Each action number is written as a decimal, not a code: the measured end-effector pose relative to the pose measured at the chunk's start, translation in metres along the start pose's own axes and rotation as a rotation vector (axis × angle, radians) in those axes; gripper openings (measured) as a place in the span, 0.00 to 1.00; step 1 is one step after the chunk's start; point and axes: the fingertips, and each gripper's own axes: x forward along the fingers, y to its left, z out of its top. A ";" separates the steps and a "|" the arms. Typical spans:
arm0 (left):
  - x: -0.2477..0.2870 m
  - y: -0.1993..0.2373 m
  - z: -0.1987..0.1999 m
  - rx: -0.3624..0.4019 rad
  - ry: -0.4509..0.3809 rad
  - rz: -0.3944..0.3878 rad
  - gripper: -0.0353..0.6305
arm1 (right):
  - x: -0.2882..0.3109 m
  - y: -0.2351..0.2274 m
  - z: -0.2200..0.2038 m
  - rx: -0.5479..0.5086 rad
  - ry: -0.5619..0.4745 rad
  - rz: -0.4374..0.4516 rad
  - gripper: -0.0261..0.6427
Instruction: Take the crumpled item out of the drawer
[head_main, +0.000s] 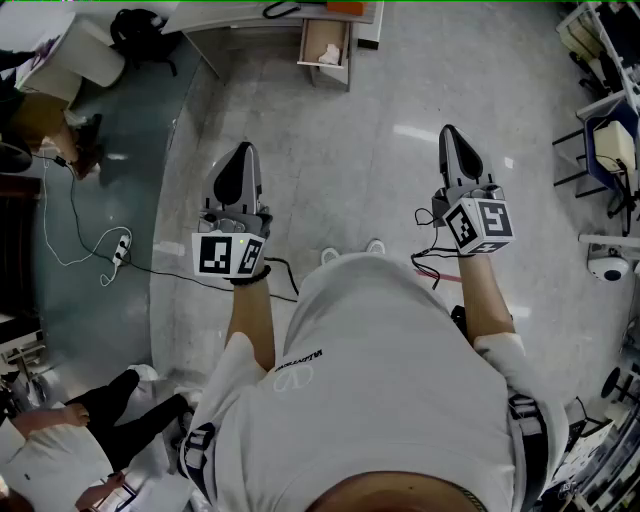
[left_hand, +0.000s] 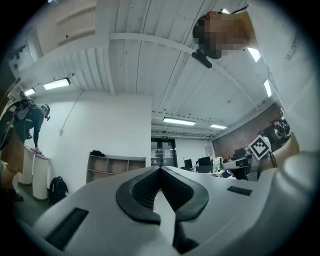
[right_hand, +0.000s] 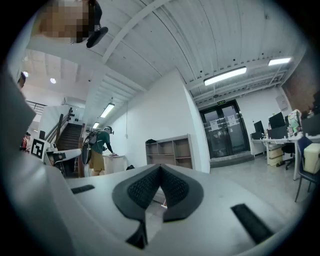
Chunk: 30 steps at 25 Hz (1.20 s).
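In the head view an open drawer juts from a white desk at the far top, with a crumpled white item lying inside it. My left gripper and right gripper are held out over the floor, well short of the drawer. Both are shut with nothing between the jaws. In the left gripper view the tips of the left gripper meet, and the right gripper looks the same in its own view. Neither gripper view shows the drawer.
A person sits on the floor at lower left. A power strip with cables lies on the floor to the left. Chairs and desks stand at the right edge. A backpack rests near the desk, top left.
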 end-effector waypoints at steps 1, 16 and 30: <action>-0.001 0.001 -0.001 -0.002 0.002 0.001 0.05 | -0.001 0.001 0.000 0.006 -0.001 0.000 0.04; -0.013 0.015 -0.004 0.002 0.013 -0.027 0.05 | 0.004 0.031 -0.001 0.033 -0.013 0.000 0.04; -0.027 0.061 -0.026 -0.045 0.037 -0.042 0.05 | 0.026 0.069 -0.011 0.015 -0.002 -0.018 0.04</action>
